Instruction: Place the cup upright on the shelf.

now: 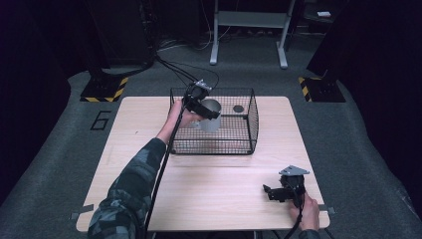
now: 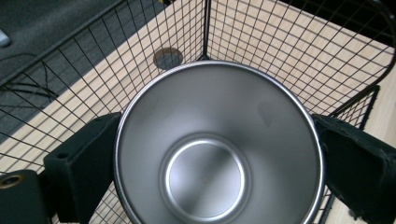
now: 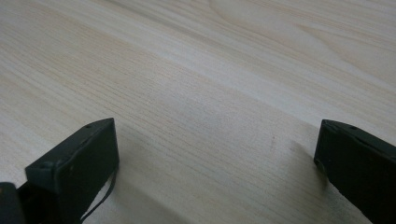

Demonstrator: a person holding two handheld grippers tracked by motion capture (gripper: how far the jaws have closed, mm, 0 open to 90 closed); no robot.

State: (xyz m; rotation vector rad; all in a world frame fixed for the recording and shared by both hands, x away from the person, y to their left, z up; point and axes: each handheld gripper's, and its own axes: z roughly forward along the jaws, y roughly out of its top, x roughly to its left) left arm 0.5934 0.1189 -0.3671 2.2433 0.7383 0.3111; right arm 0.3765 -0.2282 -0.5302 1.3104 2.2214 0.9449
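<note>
A steel cup hangs over the inside of a black wire basket at the back of the wooden table. My left gripper is shut on the cup, one jaw on each side of its wall. In the left gripper view I look straight into the empty cup with the basket's mesh behind it. My right gripper rests low at the table's front right, held by a hand, its jaws open with bare wood between them.
A small round dark disc lies on the basket floor toward its back right, also seen as a disc beyond the cup. A metal stand and floor cables are behind the table.
</note>
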